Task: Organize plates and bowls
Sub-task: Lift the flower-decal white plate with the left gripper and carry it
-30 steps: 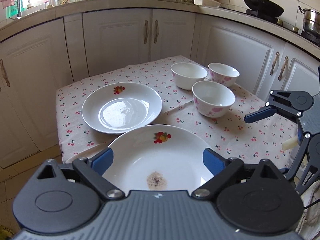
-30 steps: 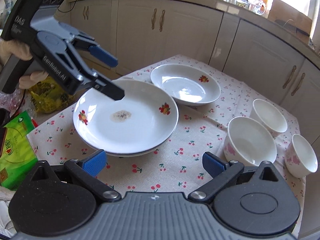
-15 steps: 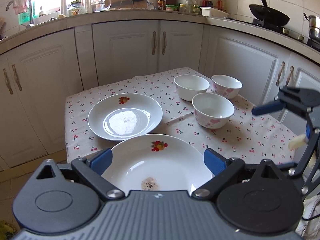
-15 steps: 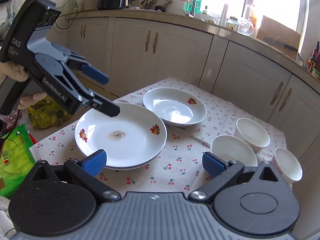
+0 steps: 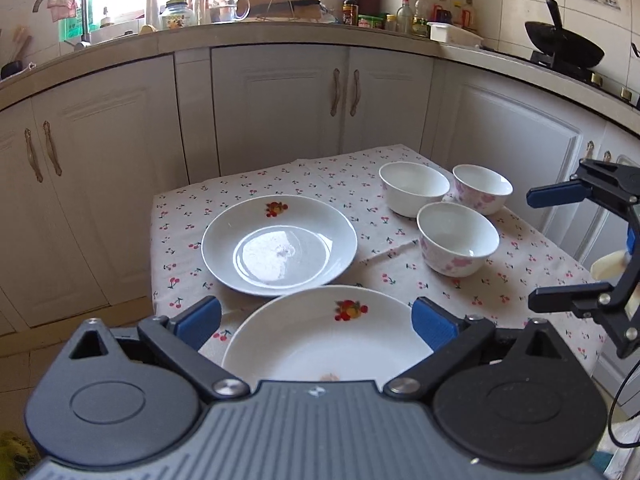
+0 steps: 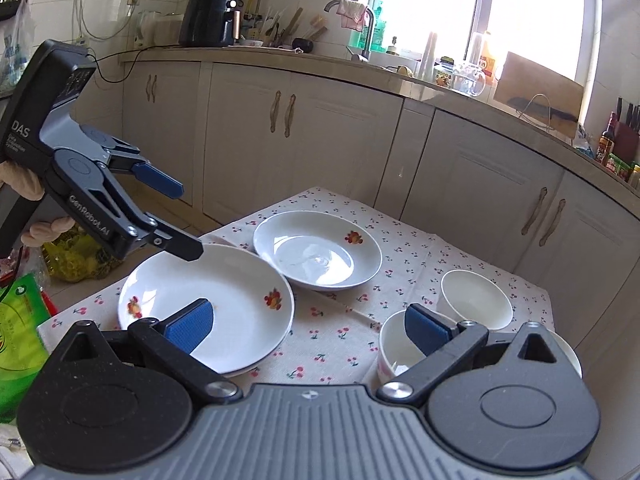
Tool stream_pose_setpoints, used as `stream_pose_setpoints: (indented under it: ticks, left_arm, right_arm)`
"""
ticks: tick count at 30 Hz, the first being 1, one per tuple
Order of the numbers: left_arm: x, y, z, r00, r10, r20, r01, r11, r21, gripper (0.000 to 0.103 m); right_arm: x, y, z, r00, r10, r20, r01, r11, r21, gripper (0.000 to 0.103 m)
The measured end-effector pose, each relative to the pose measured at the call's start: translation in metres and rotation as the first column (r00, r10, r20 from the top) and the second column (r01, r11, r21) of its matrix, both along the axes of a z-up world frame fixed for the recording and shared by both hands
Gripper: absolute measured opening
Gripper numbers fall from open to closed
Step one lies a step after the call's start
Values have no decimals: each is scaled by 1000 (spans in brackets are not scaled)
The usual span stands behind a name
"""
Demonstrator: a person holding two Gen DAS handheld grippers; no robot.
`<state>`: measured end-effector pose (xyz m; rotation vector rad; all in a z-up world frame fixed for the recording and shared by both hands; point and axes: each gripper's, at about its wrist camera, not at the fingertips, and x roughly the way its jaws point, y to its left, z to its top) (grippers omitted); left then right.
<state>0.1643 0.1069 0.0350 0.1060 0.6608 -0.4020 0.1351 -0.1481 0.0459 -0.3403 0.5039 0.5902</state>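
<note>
Left tool [image 5: 316,316] is hanging over the near plate [image 5: 320,340], its jaws spreading wider, nothing pressed between the blue pads; the plate is lying below the gap, not gripped. In the right wrist view the same tool [image 6: 188,224] is showing its lower finger tip poised at the plate's [image 6: 240,304] far-left rim; contact cannot be told. A second rim is peeking from beneath this plate.

Right tool [image 6: 308,324] is hovering wide open and empty above the surface [image 6: 340,340], which is wearing a cherry-print cloth.

Second plate [image 5: 280,244] is sitting just behind the near one, the two rims nearly meeting. Three bowls are clustering on the right half: a plain white bowl [image 5: 414,188], a pink-flowered bowl [image 5: 482,188] beside it, and a nearer flowered bowl [image 5: 458,240].

Cream cabinets [image 5: 280,108] are wrapping around the surface on the far sides. A black wok [image 5: 564,48] is sitting on the stove at right. A green packet [image 6: 20,332] and a yellow bag [image 6: 80,256] are lying off the surface's left edge. A gloved hand [image 6: 24,188] is gripping the left tool's handle.
</note>
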Motion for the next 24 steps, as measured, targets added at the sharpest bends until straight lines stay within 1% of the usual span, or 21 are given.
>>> stream_pose_setpoints:
  ticks: [3,5,8,12,15,19,24]
  left_arm:
    - [20,3,-1,999,-15,-43,14,1000,-26,101]
    - [34,3,-3,998,-25,-56,24,999,-23,101]
    - [57,5,-6,997,-33,-66,32,999,-14,100]
    - [88,7,-13,996,-27,-85,27,1000,3,100]
    - [114,9,-19,994,-17,-104,18,1000,9,100]
    - [147,10,-30,990,-17,-143,17,1000,-1,100]
    - [180,8,-44,982,-19,-187,21,1000,6,99]
  right_arm:
    - [20,0,0,1000,8,-14,-8,1000,11,103]
    - [36,1,0,1000,12,-25,-12,1000,5,103]
    - [59,6,-3,1000,16,-21,-16,999,-36,103]
    - [88,12,-8,998,50,-42,-53,996,-66,103]
    - [111,18,-14,993,90,-79,-97,991,-90,103]
    - [137,24,-26,985,113,-130,-130,983,-127,103]
    - [168,28,-40,968,133,-212,-166,976,-144,103]
